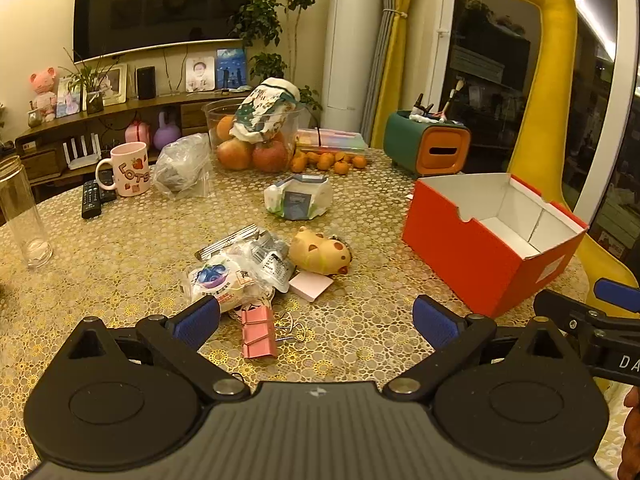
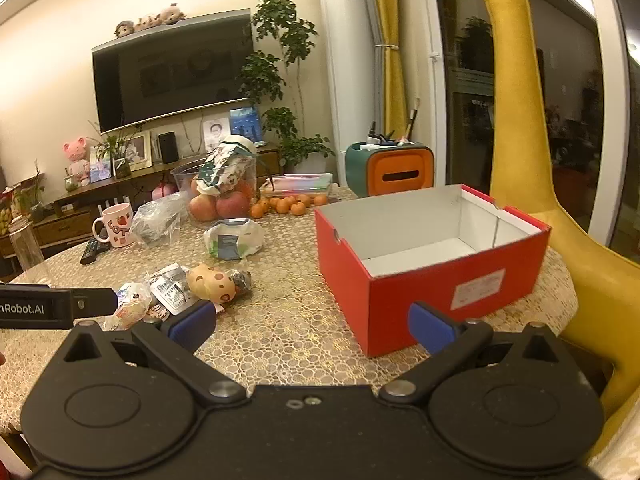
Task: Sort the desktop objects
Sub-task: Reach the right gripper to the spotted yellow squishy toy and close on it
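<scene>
A pile of small objects lies mid-table: a pink binder clip [image 1: 258, 332], snack packets [image 1: 236, 272], a pink sticky-note pad [image 1: 311, 285] and a tan spotted animal toy [image 1: 320, 251]. An open, empty red box [image 1: 492, 240] stands to the right. My left gripper [image 1: 316, 320] is open and empty, just above the binder clip. My right gripper [image 2: 312, 326] is open and empty, hovering between the toy [image 2: 211, 282] and the red box [image 2: 432, 264]. The packets [image 2: 168, 288] lie to its left.
A wet-wipes pack [image 1: 298, 196], a pink mug [image 1: 130, 168], remotes [image 1: 94, 196], a plastic bag [image 1: 182, 166], a fruit bowl [image 1: 256, 132], tangerines [image 1: 328, 160], a green-orange organizer [image 1: 428, 146] and a clear bottle [image 1: 24, 216] stand further back. A yellow giraffe [image 1: 556, 80] stands beside the table.
</scene>
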